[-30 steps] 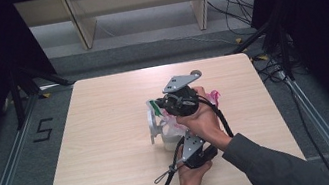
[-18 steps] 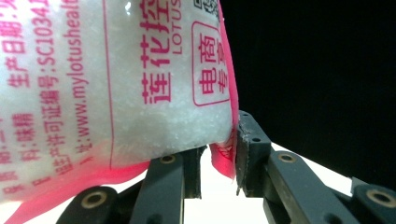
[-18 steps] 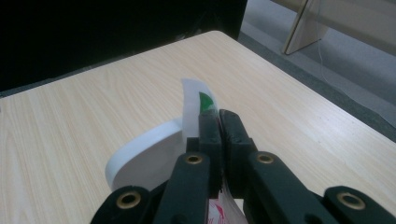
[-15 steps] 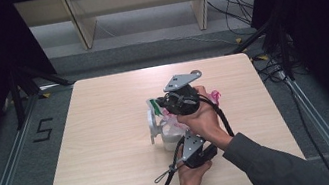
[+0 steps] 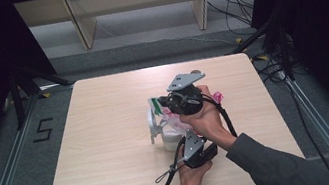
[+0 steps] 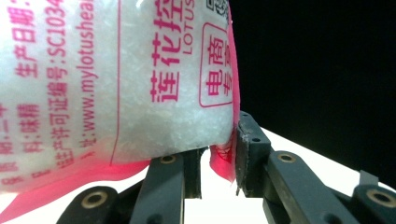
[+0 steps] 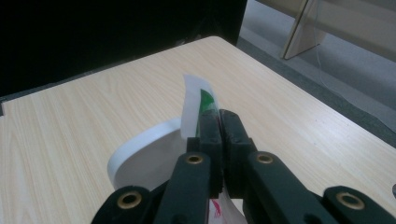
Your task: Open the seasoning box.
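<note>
the right gripper (image 7: 219,122) had its jaws pressed tight on the top edge of a plastic bag (image 7: 194,108), the white and green strip of film standing up just past the fingertips. below and behind those jaws sat the rim of a white container (image 7: 140,145) on the wooden table (image 7: 79,116). the left gripper (image 6: 219,158) stood at a narrow gap, with the bag's (image 6: 116,79) pink bottom seam hanging between the jaws; whether the pads pressed on it could not be told. the bag, full of white crystals and printed in pink, rose above that gripper. in the high view the right gripper (image 5: 167,103) was beyond the left gripper (image 5: 181,143), the bag (image 5: 171,119) between them over the container (image 5: 153,124).
</note>
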Available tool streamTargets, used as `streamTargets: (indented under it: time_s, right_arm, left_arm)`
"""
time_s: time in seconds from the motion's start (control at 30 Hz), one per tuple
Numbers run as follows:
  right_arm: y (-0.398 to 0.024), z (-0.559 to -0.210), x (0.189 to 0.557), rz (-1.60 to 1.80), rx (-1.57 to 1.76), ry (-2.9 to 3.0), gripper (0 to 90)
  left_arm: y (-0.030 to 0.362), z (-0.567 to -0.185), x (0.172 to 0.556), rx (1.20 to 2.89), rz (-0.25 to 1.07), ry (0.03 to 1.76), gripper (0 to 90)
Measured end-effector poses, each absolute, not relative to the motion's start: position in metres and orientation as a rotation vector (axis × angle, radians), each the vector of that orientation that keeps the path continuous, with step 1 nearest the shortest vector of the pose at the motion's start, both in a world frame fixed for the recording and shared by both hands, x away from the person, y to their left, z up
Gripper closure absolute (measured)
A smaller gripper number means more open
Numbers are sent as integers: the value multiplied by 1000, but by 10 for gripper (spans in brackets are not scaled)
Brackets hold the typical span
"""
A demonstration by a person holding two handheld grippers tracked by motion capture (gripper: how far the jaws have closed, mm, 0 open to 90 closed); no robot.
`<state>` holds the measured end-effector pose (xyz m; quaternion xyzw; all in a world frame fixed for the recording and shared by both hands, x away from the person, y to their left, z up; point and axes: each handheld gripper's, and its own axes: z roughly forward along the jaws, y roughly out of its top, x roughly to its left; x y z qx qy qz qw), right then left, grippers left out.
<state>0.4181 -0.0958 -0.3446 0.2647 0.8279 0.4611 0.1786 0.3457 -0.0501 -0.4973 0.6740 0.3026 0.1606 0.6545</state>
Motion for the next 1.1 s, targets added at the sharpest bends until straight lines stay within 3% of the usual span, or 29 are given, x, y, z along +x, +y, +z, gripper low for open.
streamTargets:
  time_s: [0.8,1.1]
  right_arm:
    - [-118,-335,406,1332,728,2330,900]
    - [-137,-333,401,1368,749,2298,900]
  left_arm:
    - [-55,-504,348,1617,403,701,739]
    - [-58,-508,350,1675,373,690,697]
